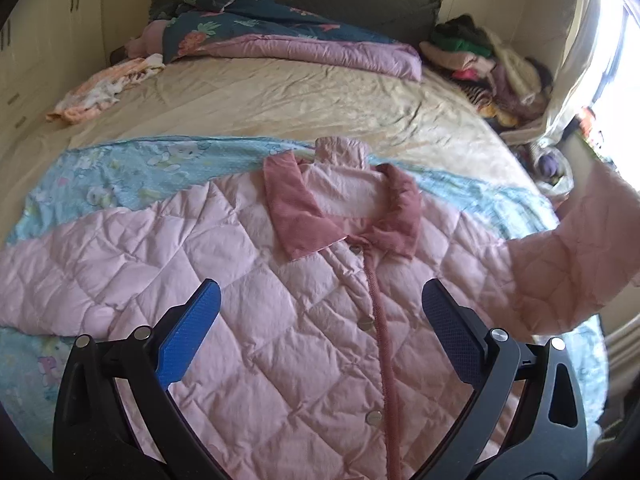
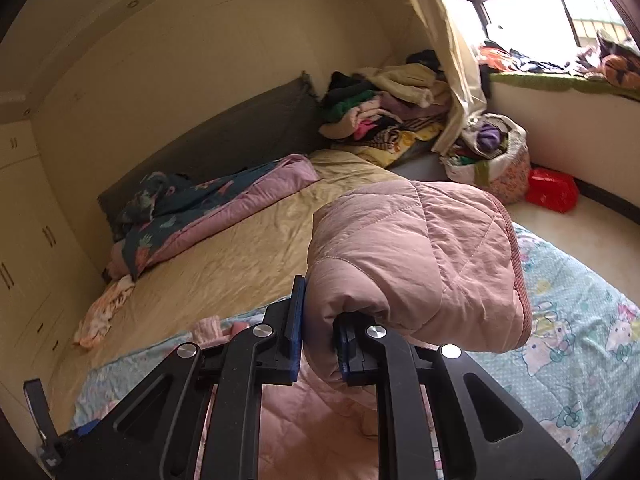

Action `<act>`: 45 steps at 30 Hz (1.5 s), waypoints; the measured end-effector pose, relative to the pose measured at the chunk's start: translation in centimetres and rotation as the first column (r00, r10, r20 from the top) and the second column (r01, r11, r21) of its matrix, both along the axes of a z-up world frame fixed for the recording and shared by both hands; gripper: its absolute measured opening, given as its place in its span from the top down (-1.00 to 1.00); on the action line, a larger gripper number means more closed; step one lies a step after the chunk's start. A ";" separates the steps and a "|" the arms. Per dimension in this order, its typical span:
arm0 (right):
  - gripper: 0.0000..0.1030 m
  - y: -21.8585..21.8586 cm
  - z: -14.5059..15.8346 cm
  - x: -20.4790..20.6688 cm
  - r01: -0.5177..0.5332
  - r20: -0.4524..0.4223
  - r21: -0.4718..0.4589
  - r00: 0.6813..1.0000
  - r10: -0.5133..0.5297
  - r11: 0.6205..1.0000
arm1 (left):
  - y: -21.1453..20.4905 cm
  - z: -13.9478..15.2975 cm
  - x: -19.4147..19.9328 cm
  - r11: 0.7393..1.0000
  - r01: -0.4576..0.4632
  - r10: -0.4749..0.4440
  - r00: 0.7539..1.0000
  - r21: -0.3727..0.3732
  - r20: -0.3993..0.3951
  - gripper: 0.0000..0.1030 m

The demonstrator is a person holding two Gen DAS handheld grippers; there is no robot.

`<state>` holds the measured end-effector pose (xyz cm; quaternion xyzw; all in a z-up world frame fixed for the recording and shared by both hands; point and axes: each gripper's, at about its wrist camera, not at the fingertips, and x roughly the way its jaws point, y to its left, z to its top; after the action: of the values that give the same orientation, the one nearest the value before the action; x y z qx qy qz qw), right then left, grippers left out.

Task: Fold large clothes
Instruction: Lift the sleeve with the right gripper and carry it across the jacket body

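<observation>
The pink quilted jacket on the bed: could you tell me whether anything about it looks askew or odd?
Yes. One sleeve is lifted off the bed, pinched in the right gripper, while the rest of the pink quilted jacket lies flat and buttoned. The left gripper is open above it.

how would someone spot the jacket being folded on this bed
On the bed, over the light blue cartoon-print blanket, lies a pale pink quilted jacket. Unlike the purple quilt near the headboard, it has a darker pink corduroy collar and snap buttons.

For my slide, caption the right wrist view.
Right claw shut on the pink quilted jacket's sleeve, raised above the bed.
</observation>
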<state>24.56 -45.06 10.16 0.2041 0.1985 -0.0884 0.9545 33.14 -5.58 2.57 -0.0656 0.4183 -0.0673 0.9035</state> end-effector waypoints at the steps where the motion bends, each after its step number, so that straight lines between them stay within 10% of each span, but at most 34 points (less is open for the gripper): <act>1: 0.75 0.6 0.2 0.1 -0.010 0.002 -0.010 1.000 0.010 1.000 | 0.4 0.0 0.0 1.000 -0.003 0.003 1.000 -0.003 0.002 -0.83; 26: 0.74 15.7 -4.6 4.9 -0.314 -0.096 -0.181 0.949 0.301 0.932 | 6.3 -2.2 0.4 0.993 -0.078 0.077 0.997 -0.089 -0.022 -0.83; 39: 0.60 21.2 -14.9 6.4 -0.430 -0.279 0.015 0.865 0.416 0.903 | 5.1 -4.5 0.5 0.996 -0.037 0.032 0.998 -0.076 -0.056 -0.83; 45: -0.01 19.1 -15.8 5.2 -0.364 -0.288 0.166 0.871 0.398 0.917 | 5.3 -5.4 0.8 0.994 -0.047 0.039 0.996 -0.096 -0.084 -0.83</act>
<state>29.79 -25.95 -5.63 0.1946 0.3894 0.0808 0.8966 33.91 -0.25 -2.85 -0.1216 0.4495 -0.0657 0.8825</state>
